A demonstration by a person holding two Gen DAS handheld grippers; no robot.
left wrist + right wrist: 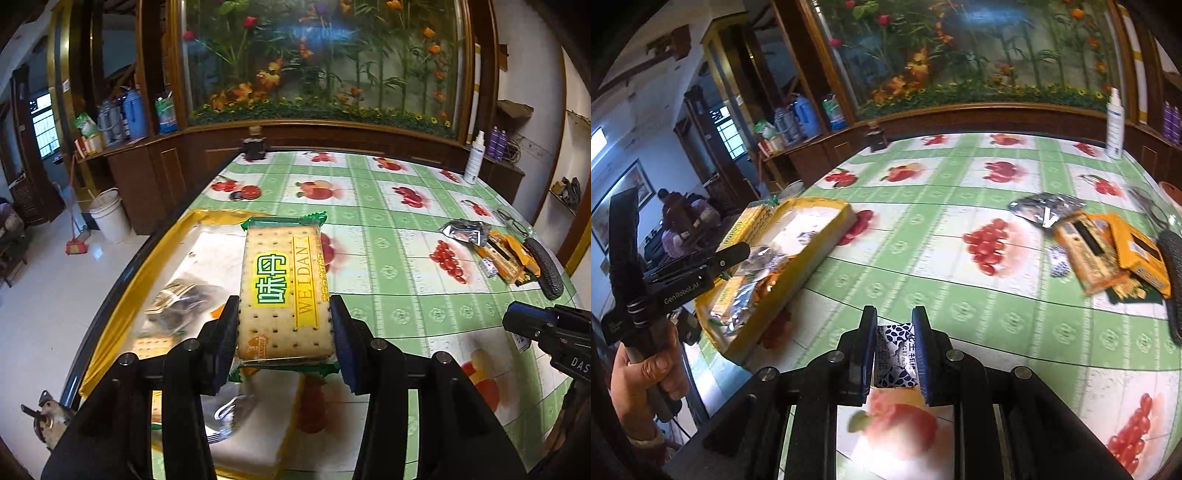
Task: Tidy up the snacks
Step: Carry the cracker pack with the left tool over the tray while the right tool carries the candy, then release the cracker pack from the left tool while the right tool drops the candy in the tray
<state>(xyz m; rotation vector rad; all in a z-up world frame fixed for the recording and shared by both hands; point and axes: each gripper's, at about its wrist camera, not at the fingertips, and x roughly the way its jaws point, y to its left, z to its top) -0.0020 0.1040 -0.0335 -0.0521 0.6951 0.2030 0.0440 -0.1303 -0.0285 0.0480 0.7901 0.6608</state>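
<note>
My left gripper (284, 325) is shut on a green-edged cracker packet (284, 288) and holds it above a yellow-rimmed tray (122, 295) that holds other snack packets. My right gripper (894, 350) is shut on a small blue-and-white candy packet (894, 360) just above the tablecloth. The tray also shows in the right wrist view (827, 236), to the left, with the left gripper (735, 251) over it. More snacks lie at the table's right: a silver pouch (1047, 208), orange packets (1108, 254) and a small blue-white candy (1058, 264).
The table has a green fruit-print cloth (388, 221). A dark jar (254, 146) stands at its far edge and a white spray bottle (474, 158) at the far right. A dark oblong object (545, 267) lies by the orange packets. A white bucket (109, 214) stands on the floor.
</note>
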